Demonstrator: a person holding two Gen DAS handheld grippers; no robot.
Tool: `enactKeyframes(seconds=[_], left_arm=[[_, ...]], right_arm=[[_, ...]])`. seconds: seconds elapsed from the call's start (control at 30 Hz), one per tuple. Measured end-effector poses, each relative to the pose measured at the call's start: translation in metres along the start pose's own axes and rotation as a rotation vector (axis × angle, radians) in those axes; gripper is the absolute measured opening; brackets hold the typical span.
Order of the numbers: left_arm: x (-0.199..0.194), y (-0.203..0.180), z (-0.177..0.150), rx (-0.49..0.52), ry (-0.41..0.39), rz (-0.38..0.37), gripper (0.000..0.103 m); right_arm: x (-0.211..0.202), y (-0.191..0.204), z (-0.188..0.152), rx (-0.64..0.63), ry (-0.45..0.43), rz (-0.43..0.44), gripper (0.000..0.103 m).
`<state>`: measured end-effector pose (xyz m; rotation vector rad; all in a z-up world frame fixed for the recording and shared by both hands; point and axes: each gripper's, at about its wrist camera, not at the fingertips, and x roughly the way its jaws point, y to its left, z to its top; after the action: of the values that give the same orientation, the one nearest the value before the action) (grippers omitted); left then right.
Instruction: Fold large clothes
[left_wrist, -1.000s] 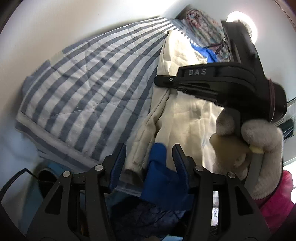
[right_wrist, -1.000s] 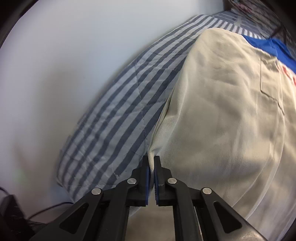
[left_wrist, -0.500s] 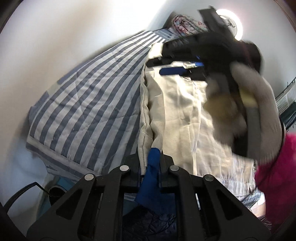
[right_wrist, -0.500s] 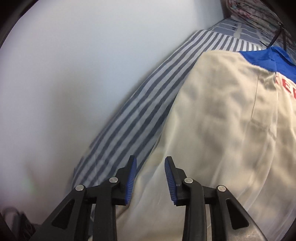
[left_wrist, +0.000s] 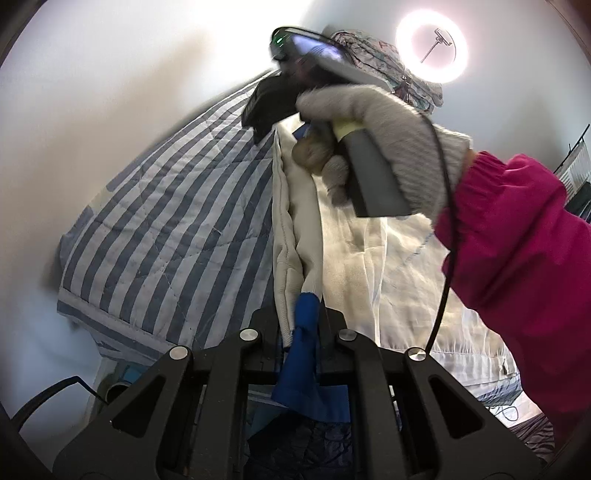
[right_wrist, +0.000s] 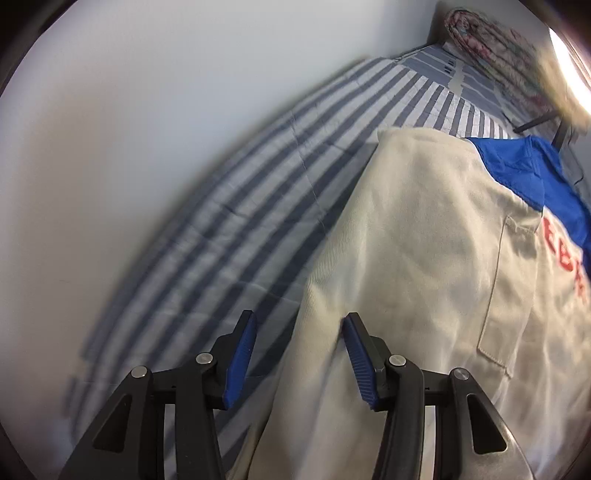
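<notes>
L gripper (left_wrist: 301, 317) jaws pressed together, pinching the blue cuff (left_wrist: 304, 332) + the ribbed cream hem (left_wrist: 284, 258) of the jacket (right_wrist: 417, 266); blue fabric hangs down out of the pinch, back toward the camera, w/ a darker navy cloth (left_wrist: 295, 443) under it. Ahead of the L jaws the cream cloth runs up as a folded ridge, the rest of the jacket spreading off to the R of them. Striped quilt (left_wrist: 177, 221), blue/white, lies to the L of the jaws & underneath. R gripper (right_wrist: 299, 354) jaws spread & opening wider, blue pads clear of the cloth; the jacket's L edge sits between/below them, nothing pinched, R pad over cream fabric, L pad over quilt. Ahead-R of the R jaws: chest pocket (right_wrist: 506, 291), blue collar area (right_wrist: 528, 170), red lettering (right_wrist: 569, 254) cut off at frame edge. In L wrist view, gloved hand (left_wrist: 380, 140) w/ pink sleeve (left_wrist: 517, 266) holds the R gripper's handle up ahead-R of the L jaws, blurred. Ring light (left_wrist: 431, 46) on wall far ahead; patterned bundle (right_wrist: 491, 59) at quilt's far end.
</notes>
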<state>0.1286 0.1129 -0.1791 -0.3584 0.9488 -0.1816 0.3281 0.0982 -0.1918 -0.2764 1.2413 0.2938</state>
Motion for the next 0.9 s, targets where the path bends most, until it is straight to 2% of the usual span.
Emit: enactKeyframes(seconds=[0.03,0.1,0.17,0.2,0.4,0.57,0.67,0.9], left_arm=[[0.000,0.000,0.000,-0.003,0.001,0.000,0.009],[0.000,0.000,0.000,-0.004,0.002,0.001,0.009],[-0.001,-0.005,-0.001,0.011,-0.004,0.004,0.009],[-0.003,-0.008,-0.001,0.020,-0.008,0.005,0.009],[-0.014,-0.039,-0.007,0.132,-0.030,0.016,0.009],[-0.021,-0.063,-0.011,0.213,-0.050,0.016,0.009],[-0.023,-0.079,-0.015,0.264,-0.056,0.014,0.009],[-0.021,-0.113,-0.026,0.353,-0.044,-0.002,0.009]], right_arm=[[0.004,0.004,-0.003,-0.014,0.004,-0.026,0.040],[0.000,0.000,-0.002,-0.036,-0.003,-0.061,0.021],[-0.005,-0.007,-0.002,-0.022,-0.014,-0.060,0.007],[-0.011,-0.009,-0.007,-0.002,-0.021,-0.036,0.004],[-0.031,-0.057,-0.011,0.140,-0.100,0.146,0.002],[-0.057,-0.105,-0.032,0.286,-0.195,0.307,0.002],[-0.069,-0.131,-0.047,0.330,-0.246,0.359,0.002],[-0.087,-0.177,-0.096,0.413,-0.323,0.392,0.002]])
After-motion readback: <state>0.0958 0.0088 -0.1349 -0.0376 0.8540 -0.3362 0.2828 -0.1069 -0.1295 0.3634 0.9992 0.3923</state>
